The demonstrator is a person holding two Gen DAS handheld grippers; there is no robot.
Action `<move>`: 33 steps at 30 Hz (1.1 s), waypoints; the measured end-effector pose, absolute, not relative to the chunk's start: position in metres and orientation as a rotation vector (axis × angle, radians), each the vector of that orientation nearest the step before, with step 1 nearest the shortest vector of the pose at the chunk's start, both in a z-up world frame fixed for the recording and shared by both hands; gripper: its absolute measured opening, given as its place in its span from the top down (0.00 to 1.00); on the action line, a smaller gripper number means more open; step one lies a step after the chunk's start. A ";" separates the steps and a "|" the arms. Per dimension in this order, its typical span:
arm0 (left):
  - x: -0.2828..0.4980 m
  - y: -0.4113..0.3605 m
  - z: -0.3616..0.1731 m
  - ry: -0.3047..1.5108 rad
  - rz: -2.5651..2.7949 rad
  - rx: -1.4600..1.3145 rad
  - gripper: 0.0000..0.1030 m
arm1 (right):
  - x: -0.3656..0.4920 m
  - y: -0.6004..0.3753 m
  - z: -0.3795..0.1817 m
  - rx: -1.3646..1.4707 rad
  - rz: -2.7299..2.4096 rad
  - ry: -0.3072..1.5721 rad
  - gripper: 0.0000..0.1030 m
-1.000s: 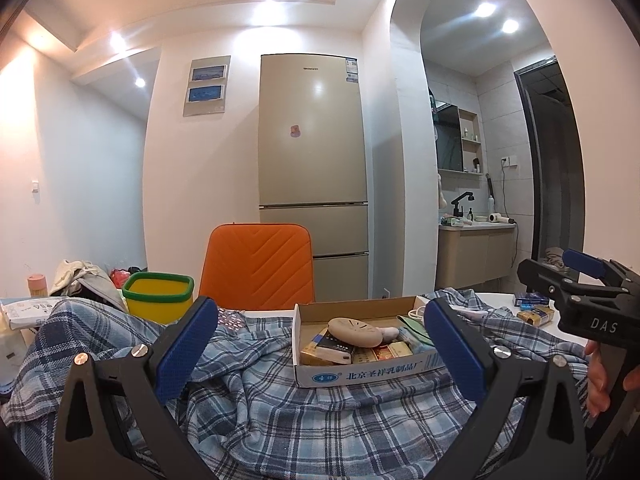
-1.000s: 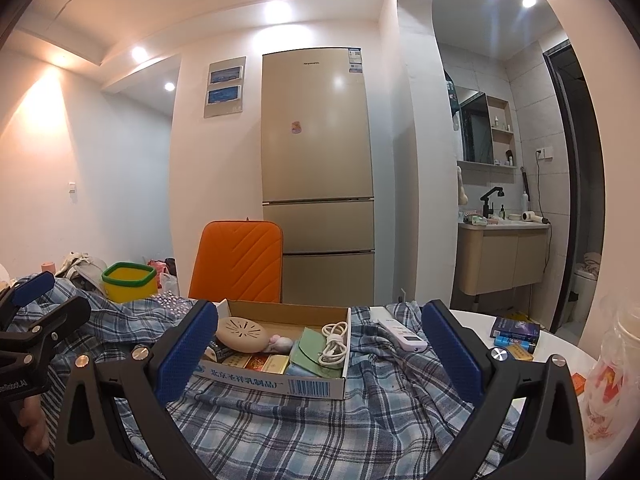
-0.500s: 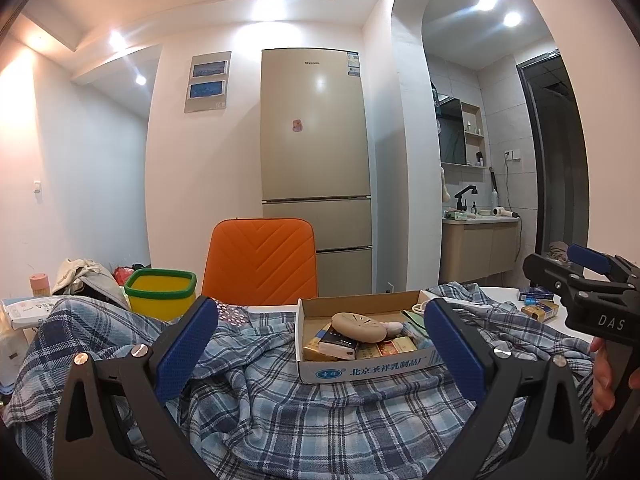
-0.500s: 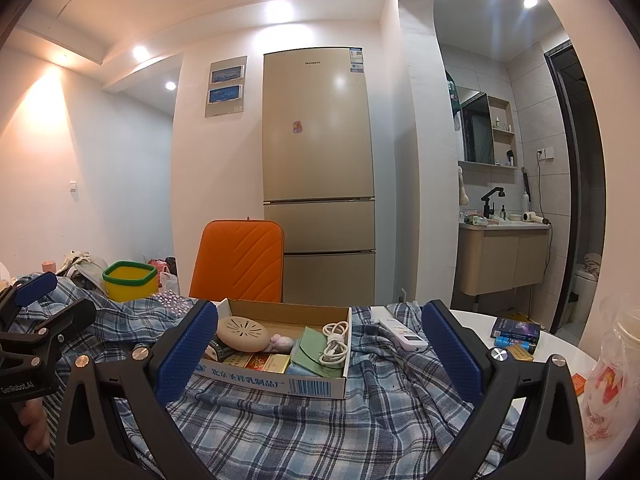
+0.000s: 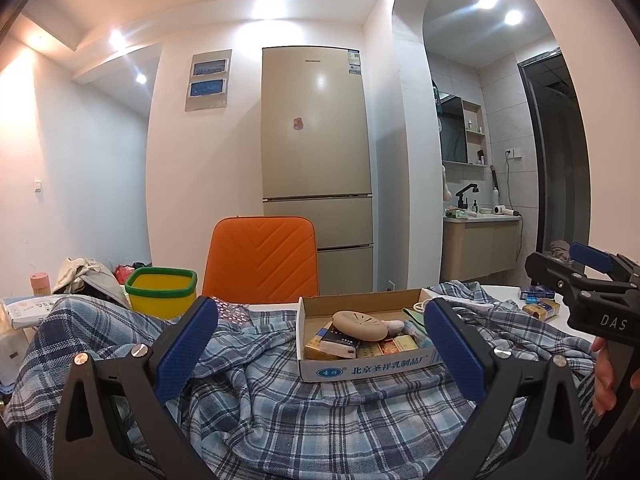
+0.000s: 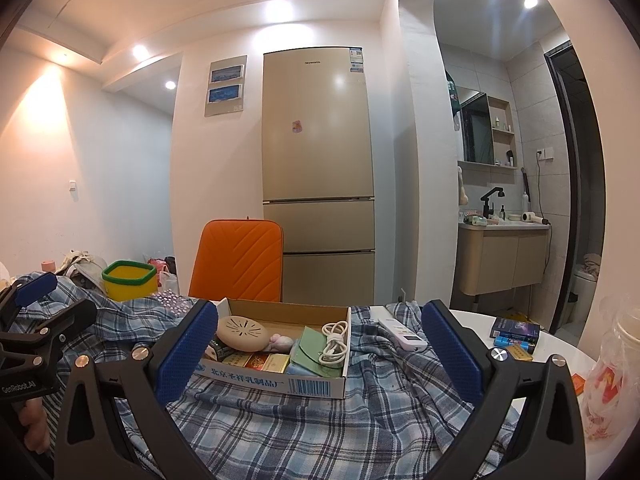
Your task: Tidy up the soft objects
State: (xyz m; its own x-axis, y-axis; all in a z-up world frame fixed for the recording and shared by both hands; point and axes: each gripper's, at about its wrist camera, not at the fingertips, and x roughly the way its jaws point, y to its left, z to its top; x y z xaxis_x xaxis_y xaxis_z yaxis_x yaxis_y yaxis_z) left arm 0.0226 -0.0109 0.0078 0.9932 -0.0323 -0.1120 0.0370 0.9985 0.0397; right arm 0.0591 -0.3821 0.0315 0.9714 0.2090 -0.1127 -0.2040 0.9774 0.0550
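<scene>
Left wrist view: a white table (image 5: pixel 516 294) carries a rumpled blue plaid cloth (image 5: pixel 280 412); behind stand an orange chair (image 5: pixel 262 256), a gold fridge (image 5: pixel 316 168) and a yellow bin (image 5: pixel 162 290). The left gripper (image 5: pixel 320 344) hovers with its blue pads spread wide, holding nothing; the cloth lies below and between them, and a cardboard box (image 5: pixel 360 366) of small items sits on the cloth toward the right pad.

Right wrist view: the same room, with a sink alcove beyond the right finger. The right gripper (image 6: pixel 318 346) is likewise spread and empty. The plaid cloth (image 6: pixel 320 428) spreads beneath both fingers, the box (image 6: pixel 280 380) resting on it nearer the left finger, a white remote (image 6: pixel 402 332) beside the right one.
</scene>
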 end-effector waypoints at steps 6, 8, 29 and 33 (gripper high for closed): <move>0.023 -0.012 0.007 0.112 -0.034 0.043 0.00 | 0.059 -0.382 0.031 0.043 0.209 0.120 0.00; 0.023 -0.012 0.007 0.111 -0.033 0.044 0.00 | 0.059 -0.382 0.031 0.044 0.209 0.119 0.00; 0.022 -0.013 0.003 0.106 -0.030 0.051 0.00 | 0.059 -0.383 0.031 0.042 0.208 0.120 0.00; 0.023 -0.014 0.002 0.105 -0.029 0.056 0.00 | 0.059 -0.383 0.031 0.041 0.208 0.119 0.00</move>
